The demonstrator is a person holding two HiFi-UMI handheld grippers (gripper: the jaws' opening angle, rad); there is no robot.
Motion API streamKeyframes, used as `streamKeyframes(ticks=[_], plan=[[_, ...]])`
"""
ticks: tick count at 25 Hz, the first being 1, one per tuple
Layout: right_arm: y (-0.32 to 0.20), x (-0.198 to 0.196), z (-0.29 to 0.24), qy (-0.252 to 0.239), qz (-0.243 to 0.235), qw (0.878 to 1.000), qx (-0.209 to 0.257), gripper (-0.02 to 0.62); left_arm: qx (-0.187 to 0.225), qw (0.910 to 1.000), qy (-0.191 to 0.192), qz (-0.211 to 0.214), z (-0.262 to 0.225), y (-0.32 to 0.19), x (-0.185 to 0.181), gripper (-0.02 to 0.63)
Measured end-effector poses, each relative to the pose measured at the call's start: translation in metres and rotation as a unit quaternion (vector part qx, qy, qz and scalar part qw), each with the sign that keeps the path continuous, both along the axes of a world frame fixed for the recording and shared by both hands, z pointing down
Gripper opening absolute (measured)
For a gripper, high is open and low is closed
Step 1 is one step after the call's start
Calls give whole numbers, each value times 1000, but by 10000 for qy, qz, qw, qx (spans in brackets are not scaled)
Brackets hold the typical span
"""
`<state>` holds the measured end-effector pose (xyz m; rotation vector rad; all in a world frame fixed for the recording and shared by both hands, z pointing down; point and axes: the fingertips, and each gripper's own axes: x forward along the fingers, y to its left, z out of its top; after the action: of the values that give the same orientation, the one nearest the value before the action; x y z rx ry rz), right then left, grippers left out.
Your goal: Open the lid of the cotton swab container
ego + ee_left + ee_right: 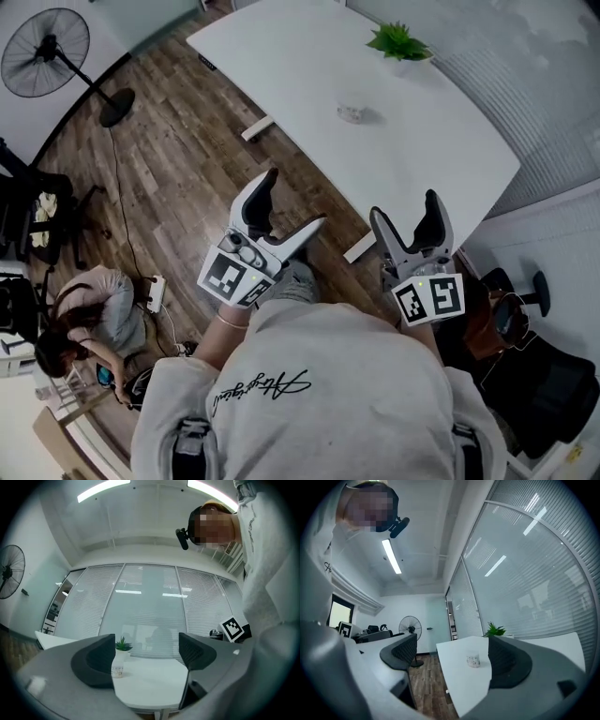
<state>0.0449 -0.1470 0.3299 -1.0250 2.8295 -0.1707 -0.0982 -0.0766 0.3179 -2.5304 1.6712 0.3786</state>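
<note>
A small clear cotton swab container [352, 112] with its lid on stands alone near the middle of the white table [281, 56]. It shows small in the left gripper view [117, 670] and in the right gripper view [473, 660]. My left gripper [292, 204] is open, held over the wooden floor short of the table's near edge. My right gripper [403, 212] is also open, close to the table's near corner. Both hold nothing and are well away from the container.
A potted green plant [399, 41] stands at the table's far side. A black pedestal fan [45, 52] is on the floor at the left. A person [80, 319] crouches at the lower left by a power strip [155, 292]. Black office chairs [525, 366] stand at the right.
</note>
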Motion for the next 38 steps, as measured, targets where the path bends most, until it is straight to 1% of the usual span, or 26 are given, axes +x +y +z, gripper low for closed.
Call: streamKeyframes(ticks=[5, 10, 16, 20, 23, 27, 29, 33, 35, 38], plan=[[-48, -29, -6, -45, 363, 9993, -43, 460, -64, 9992, -65, 380, -6, -60, -33, 405], [-90, -51, -7, -62, 645, 9979, -74, 460, -74, 9975, -136, 686, -11, -110, -57, 405], [-123, -58, -6, -38, 1188, 9929, -88, 460, -142, 9929, -194, 1165, -4, -154, -75, 405], [-137, -56, -6, -28, 1513, 9885, -45, 460, -180, 9874, -319, 1540, 4, -176, -80, 405], [-141, -52, -4, 27, 1686, 9857, -41, 460, -249, 9806, -411, 1902, 17, -192, -78, 405], [-140, -45, 6, 138, 1785, 9838, -128, 460, -440, 9726, -564, 2210, 38, -211, -74, 405], [-141, -42, 12, 174, 1805, 9832, -214, 460, -525, 9669, -704, 2397, 48, -219, -70, 405], [-142, -42, 12, 254, 1785, 9834, -223, 460, -770, 9521, -886, 2824, 76, -238, -59, 405], [-141, -42, 8, 289, 1774, 9835, -194, 460, -1009, 9423, -969, 3042, 97, -251, -53, 405], [-136, -38, 3, 355, 1799, 9829, -157, 459, -1445, 9281, -1157, 3229, 127, -273, -41, 405]])
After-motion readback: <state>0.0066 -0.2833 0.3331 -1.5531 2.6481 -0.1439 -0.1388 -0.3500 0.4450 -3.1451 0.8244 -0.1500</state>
